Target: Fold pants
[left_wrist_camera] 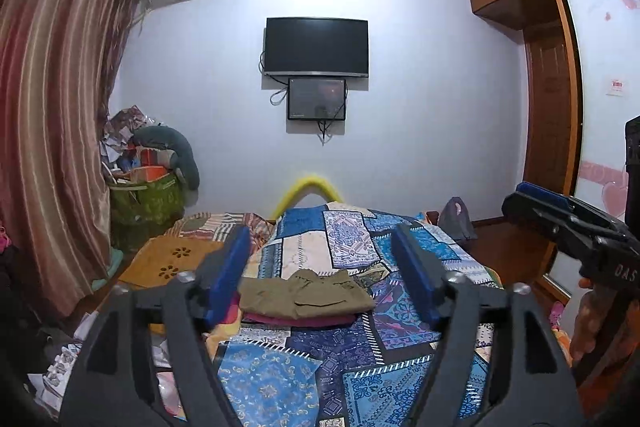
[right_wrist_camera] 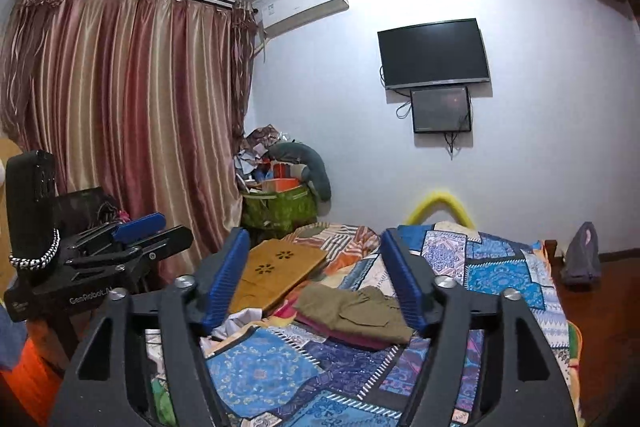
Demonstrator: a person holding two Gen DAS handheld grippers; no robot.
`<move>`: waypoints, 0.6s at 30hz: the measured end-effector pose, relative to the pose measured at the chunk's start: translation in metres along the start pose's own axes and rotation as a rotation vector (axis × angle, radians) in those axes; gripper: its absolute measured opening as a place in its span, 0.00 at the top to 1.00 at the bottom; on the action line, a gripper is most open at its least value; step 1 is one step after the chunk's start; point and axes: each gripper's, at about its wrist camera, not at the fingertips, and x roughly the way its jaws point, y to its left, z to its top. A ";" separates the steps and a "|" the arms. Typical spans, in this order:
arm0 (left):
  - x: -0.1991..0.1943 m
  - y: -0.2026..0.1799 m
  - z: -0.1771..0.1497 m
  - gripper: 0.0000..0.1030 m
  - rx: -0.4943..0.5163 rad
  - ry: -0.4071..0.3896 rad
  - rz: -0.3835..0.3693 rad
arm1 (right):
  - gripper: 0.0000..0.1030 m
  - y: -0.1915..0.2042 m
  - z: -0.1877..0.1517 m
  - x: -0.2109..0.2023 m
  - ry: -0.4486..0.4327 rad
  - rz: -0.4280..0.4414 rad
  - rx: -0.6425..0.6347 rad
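Olive-green pants (left_wrist_camera: 308, 293) lie folded on top of a maroon folded garment (left_wrist_camera: 300, 319) on the blue patchwork bedspread (left_wrist_camera: 360, 367). My left gripper (left_wrist_camera: 322, 269) is open and empty, held above the bed with the pants seen between its blue fingers. My right gripper (right_wrist_camera: 314, 275) is open and empty too; the pants (right_wrist_camera: 356, 311) lie ahead and below it. The right gripper shows at the right edge of the left wrist view (left_wrist_camera: 536, 199). The left gripper shows at the left of the right wrist view (right_wrist_camera: 140, 227).
A wooden lap board (right_wrist_camera: 276, 273) lies on the bed's left side next to crumpled cloth (right_wrist_camera: 240, 321). A green bag of clutter (left_wrist_camera: 148, 199) stands by the curtain (left_wrist_camera: 52, 131). A TV (left_wrist_camera: 316, 45) hangs on the far wall. A wardrobe (left_wrist_camera: 552, 107) is at right.
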 end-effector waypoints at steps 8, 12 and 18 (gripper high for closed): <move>-0.016 -0.005 -0.008 0.03 -0.002 -0.026 0.000 | 0.00 0.002 -0.006 -0.007 -0.005 -0.068 0.003; -0.014 -0.005 -0.011 0.01 -0.001 -0.024 0.006 | 0.00 0.001 -0.009 -0.009 -0.003 -0.098 -0.002; -0.012 -0.007 -0.014 0.01 -0.008 -0.013 -0.006 | 0.00 0.003 -0.012 -0.015 -0.003 -0.096 0.001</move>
